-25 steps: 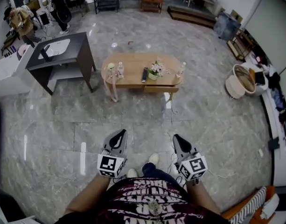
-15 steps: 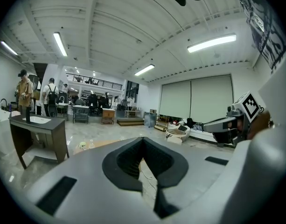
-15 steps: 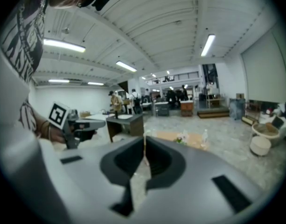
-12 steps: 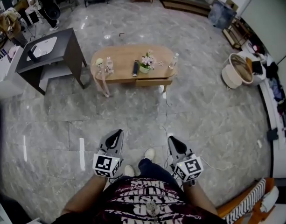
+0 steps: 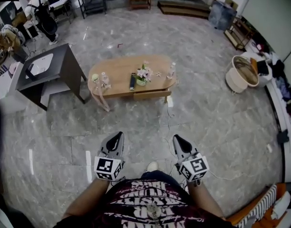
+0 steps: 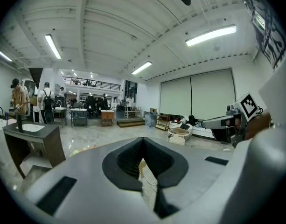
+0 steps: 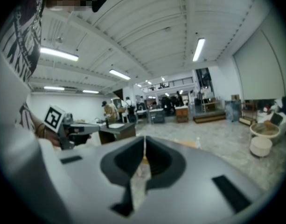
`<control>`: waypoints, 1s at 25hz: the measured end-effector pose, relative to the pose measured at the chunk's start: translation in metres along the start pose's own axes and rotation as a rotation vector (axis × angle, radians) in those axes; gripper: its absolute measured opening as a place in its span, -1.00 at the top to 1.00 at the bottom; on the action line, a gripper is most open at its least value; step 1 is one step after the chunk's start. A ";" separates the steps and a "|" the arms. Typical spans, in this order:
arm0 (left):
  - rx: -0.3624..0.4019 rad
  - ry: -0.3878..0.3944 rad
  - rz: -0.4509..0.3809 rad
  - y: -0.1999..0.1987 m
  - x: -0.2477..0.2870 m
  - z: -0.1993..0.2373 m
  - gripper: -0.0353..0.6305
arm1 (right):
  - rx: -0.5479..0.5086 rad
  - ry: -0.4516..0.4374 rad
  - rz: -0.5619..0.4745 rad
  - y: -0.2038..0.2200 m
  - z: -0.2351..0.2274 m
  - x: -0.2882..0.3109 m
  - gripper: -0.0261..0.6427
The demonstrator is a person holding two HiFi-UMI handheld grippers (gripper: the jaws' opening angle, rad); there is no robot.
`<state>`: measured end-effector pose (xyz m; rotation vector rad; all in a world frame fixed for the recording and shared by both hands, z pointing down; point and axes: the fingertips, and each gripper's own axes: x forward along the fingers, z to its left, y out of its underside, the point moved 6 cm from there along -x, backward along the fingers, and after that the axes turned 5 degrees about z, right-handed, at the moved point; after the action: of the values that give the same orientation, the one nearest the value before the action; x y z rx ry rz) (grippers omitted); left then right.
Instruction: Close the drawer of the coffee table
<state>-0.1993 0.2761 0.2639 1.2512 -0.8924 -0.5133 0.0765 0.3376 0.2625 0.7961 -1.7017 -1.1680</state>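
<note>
The oval wooden coffee table point(image 5: 121, 68) stands on the marble floor well ahead of me. It carries a flower pot, a remote and small bottles. Its drawer point(image 5: 152, 94) sits under the right half of the front edge and juts out a little. My left gripper point(image 5: 118, 135) point(image 6: 143, 139) and right gripper point(image 5: 175, 138) point(image 7: 144, 138) hover side by side in front of my body, far short of the table. Both point toward it, nearly level. Each has its jaws shut with nothing between them.
A dark side table point(image 5: 69, 63) with a white basin stands left of the coffee table. A round basket point(image 5: 240, 72) sits at the right. A white cable point(image 5: 170, 113) trails across the floor from the drawer toward my feet. People point(image 5: 38, 13) stand at the back left.
I have stepped forward. Both shut grippers have moved on toward the coffee table, which has slid leftward in the head view and looks slightly larger.
</note>
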 end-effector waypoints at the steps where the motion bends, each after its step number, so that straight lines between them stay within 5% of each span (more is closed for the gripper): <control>1: 0.004 -0.011 -0.008 -0.007 0.008 0.000 0.82 | 0.000 -0.004 -0.007 -0.006 -0.009 0.003 0.82; 6: 0.004 -0.067 -0.057 -0.026 0.033 -0.009 0.82 | -0.035 -0.056 -0.024 -0.019 -0.037 0.014 0.82; 15: 0.004 -0.112 0.000 -0.025 0.045 -0.006 0.82 | -0.007 -0.086 -0.009 -0.018 -0.058 0.026 0.82; 25: 0.012 -0.050 0.079 -0.007 0.071 -0.012 0.82 | 0.076 -0.047 0.029 0.007 -0.079 0.039 0.82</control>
<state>-0.1475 0.2273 0.2773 1.2135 -0.9851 -0.4783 0.1338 0.2772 0.2930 0.7932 -1.7995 -1.1162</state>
